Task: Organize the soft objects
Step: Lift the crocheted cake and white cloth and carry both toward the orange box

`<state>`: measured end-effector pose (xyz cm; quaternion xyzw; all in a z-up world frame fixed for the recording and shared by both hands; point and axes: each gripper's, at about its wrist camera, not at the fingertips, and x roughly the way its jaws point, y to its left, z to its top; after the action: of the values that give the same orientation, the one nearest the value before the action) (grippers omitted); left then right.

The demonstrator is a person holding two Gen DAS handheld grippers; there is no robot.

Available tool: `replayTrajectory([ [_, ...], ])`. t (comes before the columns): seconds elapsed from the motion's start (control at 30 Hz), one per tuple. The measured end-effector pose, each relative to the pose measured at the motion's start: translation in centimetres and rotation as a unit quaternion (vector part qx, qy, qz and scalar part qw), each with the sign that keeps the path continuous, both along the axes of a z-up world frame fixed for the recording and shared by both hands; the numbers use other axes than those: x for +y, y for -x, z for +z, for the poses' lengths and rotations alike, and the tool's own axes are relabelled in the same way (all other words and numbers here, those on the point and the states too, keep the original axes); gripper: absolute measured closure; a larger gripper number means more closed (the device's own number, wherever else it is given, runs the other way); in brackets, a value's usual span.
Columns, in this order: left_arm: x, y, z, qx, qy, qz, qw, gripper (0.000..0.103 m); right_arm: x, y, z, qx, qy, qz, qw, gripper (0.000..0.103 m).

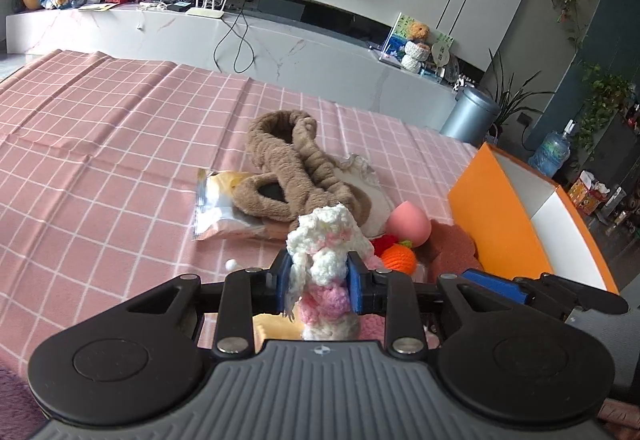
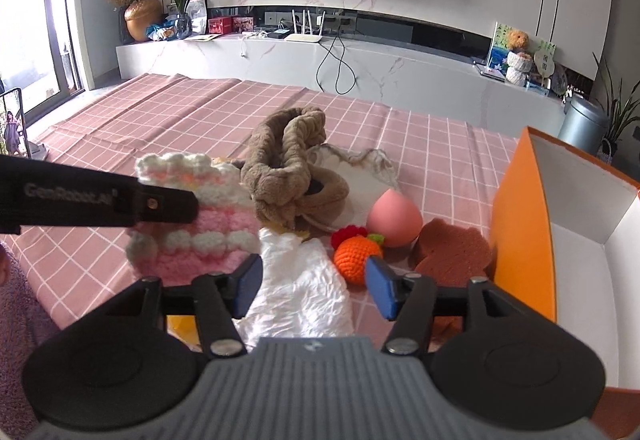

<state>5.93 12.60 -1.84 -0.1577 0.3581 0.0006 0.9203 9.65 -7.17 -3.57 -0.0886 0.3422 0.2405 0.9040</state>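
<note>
Left gripper (image 1: 319, 278): jaws clamped on the pink-and-white crochet piece (image 1: 326, 254), which stands up between the blue pads and is lifted off the cloth; from the right wrist view the same gripper reaches in from the left, holding the piece (image 2: 192, 216) above the near-left part of the cloth.

Right gripper (image 2: 314, 286): jaws apart, holding nothing, hovering over the white crinkled cloth (image 2: 304, 288) at the near edge of the pile.

Desk: covered by a pink checked tablecloth (image 1: 100, 144).

Brown plush headband (image 2: 288, 176): lies in a loose heap at the middle of the desk, partly on top of a cream fabric piece (image 2: 360, 176) with a frayed edge.

Plastic packet (image 1: 218, 208): lies left of the headband, its right end tucked under the plush.

Pink egg-shaped sponge (image 2: 394, 218): sits right of the headband, near the far side of the orange crochet fruit (image 2: 356, 254).

Red crochet item (image 2: 350, 233): just behind the orange fruit, touching it.

Brown sponge (image 2: 452, 250): lies flat to the right of the orange fruit, just beside the box wall.

Orange box (image 2: 520, 224): stands open at the right edge of the desk, white inside; the part of its interior in view holds nothing.
</note>
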Motion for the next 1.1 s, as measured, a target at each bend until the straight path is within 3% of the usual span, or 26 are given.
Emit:
replayTrajectory([
  [0.37,2.5,0.2,-2.8,0.056,-0.013,0.014,0.9982,0.071,2.0,-0.9,-1.7,0.036,0.013,0.021,0.999,0.02],
  [0.6,2.5,-0.5,-3.8,0.067,-0.006,0.017,0.9976,0.071,2.9,-3.6,-4.9,0.089,0.022,0.017,0.996,0.019],
  [0.67,2.5,-0.7,-4.3,0.074,-0.014,0.019,0.997,0.071,2.7,-3.9,-5.7,0.099,0.026,0.01,0.995,0.026],
  [0.93,2.4,-1.0,-5.2,0.09,-0.028,0.023,0.9953,0.071,1.8,-3.7,-5.1,0.09,0.016,0.014,0.996,0.078],
  [1.1,2.3,-0.9,-5.3,0.092,-0.034,0.027,0.9948,0.071,0.6,-2.8,-2.8,0.071,-0.008,0.013,0.997,0.083],
])
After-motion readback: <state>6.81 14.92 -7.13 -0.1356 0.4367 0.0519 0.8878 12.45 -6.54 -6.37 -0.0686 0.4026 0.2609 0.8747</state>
